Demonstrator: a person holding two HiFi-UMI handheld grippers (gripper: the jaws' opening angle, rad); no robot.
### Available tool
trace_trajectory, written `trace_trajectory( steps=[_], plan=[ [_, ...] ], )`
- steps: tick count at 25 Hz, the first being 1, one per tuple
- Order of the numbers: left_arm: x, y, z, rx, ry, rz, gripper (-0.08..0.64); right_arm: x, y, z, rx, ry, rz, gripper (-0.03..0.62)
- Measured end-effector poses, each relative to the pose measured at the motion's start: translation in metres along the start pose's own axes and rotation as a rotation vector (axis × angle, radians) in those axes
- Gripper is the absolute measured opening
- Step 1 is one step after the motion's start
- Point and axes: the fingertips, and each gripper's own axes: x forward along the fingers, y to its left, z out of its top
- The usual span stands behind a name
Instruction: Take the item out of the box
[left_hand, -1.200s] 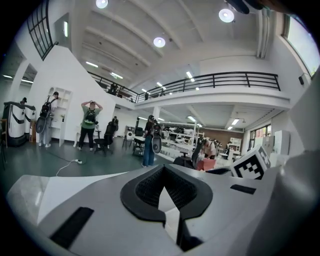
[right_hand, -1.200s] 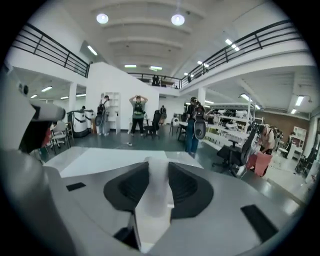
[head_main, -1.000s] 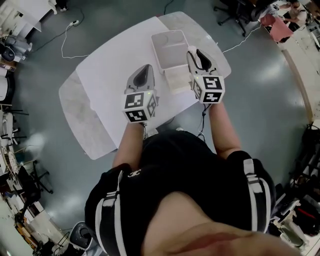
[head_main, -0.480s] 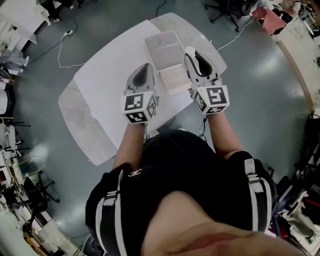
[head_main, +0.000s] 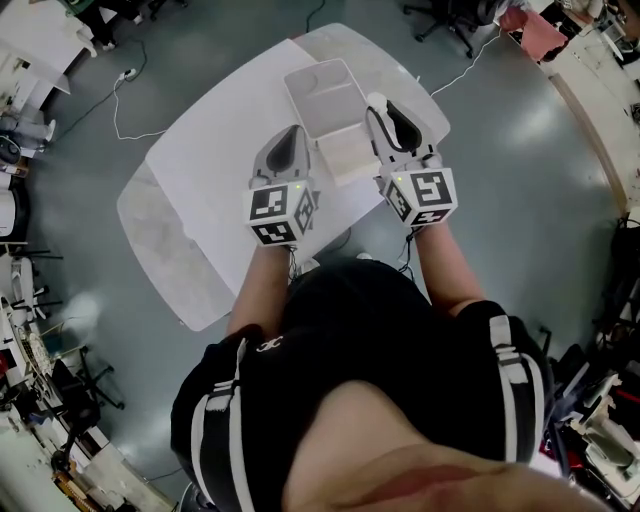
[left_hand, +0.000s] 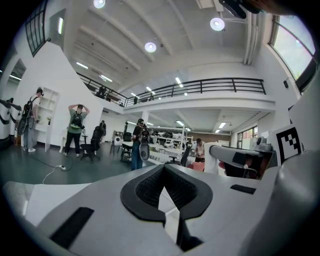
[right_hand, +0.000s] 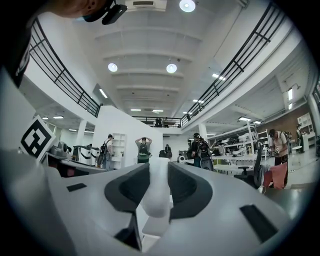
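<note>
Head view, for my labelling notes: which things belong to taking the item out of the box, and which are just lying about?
Job: white open plastic box; white rounded item, seen in the right gripper view.
Lying about: white cable with plug; pink cloth.

A: Item one, class of premises?

B: Robotics lab, open-plan, two storeys. A railed gallery (left_hand: 200, 86) runs round an upper level and round lights (left_hand: 150, 47) are set in a high white ceiling.

A: Fittings, ground level?

B: Polished grey floor (head_main: 520, 170). One white desk (head_main: 210, 150) stands alone. Rolling chairs (head_main: 445, 12), a loose cable (head_main: 118, 90), and benches (head_main: 590, 60) crowded with equipment along the edges. Stocked shelving (right_hand: 235, 135) at the far side.

A: Occupants?

B: Several people (left_hand: 76, 127) standing about, some with packs strapped on their backs.
</note>
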Motion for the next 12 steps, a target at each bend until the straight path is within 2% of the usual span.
trace_trajectory(
  steps=[12],
  plan=[
    [-0.0091, 0.0030, -0.0013, -0.001, 0.001, 0.001, 0.013, -0.0044, 0.0012, -0.0051, 0.007, 0.013, -0.012, 0.114]
  ],
)
